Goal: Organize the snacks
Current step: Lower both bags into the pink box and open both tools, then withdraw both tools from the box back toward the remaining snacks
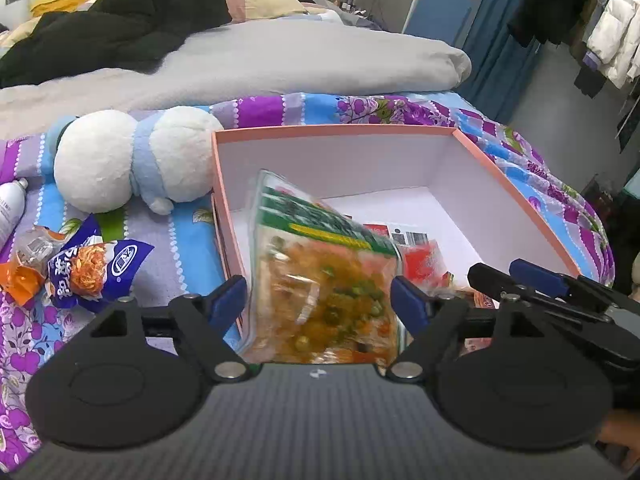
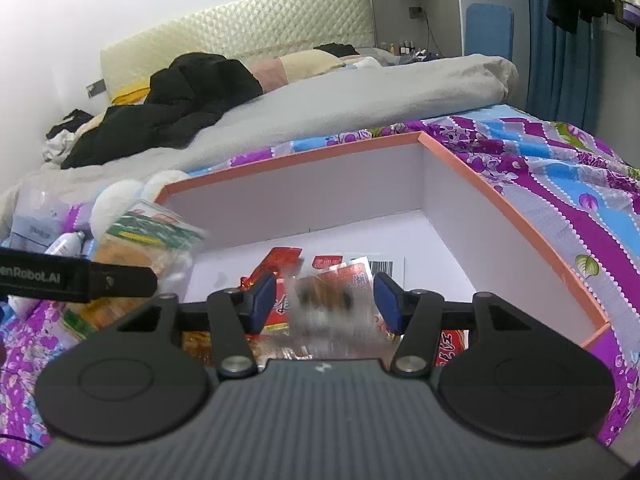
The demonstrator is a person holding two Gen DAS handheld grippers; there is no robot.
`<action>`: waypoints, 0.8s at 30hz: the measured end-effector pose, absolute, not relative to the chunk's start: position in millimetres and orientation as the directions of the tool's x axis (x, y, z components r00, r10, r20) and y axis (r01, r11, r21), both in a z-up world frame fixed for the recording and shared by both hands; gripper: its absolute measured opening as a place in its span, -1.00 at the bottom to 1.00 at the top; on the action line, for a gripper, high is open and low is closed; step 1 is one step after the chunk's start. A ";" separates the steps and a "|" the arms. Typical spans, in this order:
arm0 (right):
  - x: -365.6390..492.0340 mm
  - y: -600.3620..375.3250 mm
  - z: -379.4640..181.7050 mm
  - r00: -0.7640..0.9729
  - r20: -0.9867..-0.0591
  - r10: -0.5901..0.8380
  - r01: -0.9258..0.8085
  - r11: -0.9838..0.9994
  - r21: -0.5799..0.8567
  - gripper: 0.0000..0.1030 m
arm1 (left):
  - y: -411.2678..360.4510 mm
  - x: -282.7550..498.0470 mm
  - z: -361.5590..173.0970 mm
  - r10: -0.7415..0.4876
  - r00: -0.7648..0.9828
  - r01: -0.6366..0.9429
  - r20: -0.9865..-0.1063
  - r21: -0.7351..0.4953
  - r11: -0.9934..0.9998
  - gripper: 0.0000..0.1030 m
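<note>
Snacks go into the pink box [image 1: 516, 196] on the bed. Left wrist view: left gripper [image 1: 318, 300] over the box's near-left corner, fingers apart, mixed-pea bag [image 1: 320, 280] loose between them, blurred, likely dropping in; blue packet [image 1: 96, 268] not yet boxed. Right wrist view: right gripper [image 2: 326, 300] fingers apart above the box, blurred red packet [image 2: 328, 300] between them, apparently released.

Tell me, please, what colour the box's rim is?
Salmon pink on the box rim, white inside; clearest in the right wrist view.
</note>
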State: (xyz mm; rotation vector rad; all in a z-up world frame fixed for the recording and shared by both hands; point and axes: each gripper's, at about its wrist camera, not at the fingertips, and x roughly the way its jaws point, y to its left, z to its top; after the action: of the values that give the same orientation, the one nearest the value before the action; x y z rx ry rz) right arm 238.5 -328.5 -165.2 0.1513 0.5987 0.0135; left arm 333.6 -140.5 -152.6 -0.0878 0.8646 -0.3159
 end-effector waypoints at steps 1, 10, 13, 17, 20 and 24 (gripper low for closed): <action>237.9 -328.3 -164.3 0.827 -0.559 0.053 0.033 0.989 0.143 0.20 | -138.8 332.6 -151.4 -0.312 0.606 0.238 -0.732 -0.208 0.949 0.60; 222.5 -320.4 -142.2 0.850 -0.523 0.067 0.010 0.990 0.143 0.22 | -123.3 304.4 -116.9 -0.319 0.655 0.239 -0.685 -0.213 0.947 0.60; 213.8 -315.0 -130.9 0.860 -0.504 0.079 -0.007 0.990 0.144 0.22 | -116.6 289.6 -104.1 -0.318 0.672 0.237 -0.669 -0.212 0.948 0.60; 199.4 -306.0 -115.9 0.872 -0.480 0.096 -0.030 0.989 0.145 0.22 | -103.1 264.9 -88.3 -0.305 0.696 0.228 -0.650 -0.202 0.952 0.60; 188.2 -296.7 -107.7 0.878 -0.464 0.115 -0.054 0.988 0.144 0.22 | -88.8 247.4 -79.4 -0.289 0.711 0.213 -0.641 -0.196 0.957 0.60; 175.6 -280.7 -100.3 0.880 -0.453 0.146 -0.092 0.986 0.139 0.22 | -69.4 227.1 -71.5 -0.269 0.722 0.189 -0.637 -0.193 0.963 0.60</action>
State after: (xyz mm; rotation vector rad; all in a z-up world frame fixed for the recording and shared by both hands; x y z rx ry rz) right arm 175.6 -280.7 -100.3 0.1150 0.4803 0.1244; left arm 227.1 -69.4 -71.5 -0.1176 0.7207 -0.2535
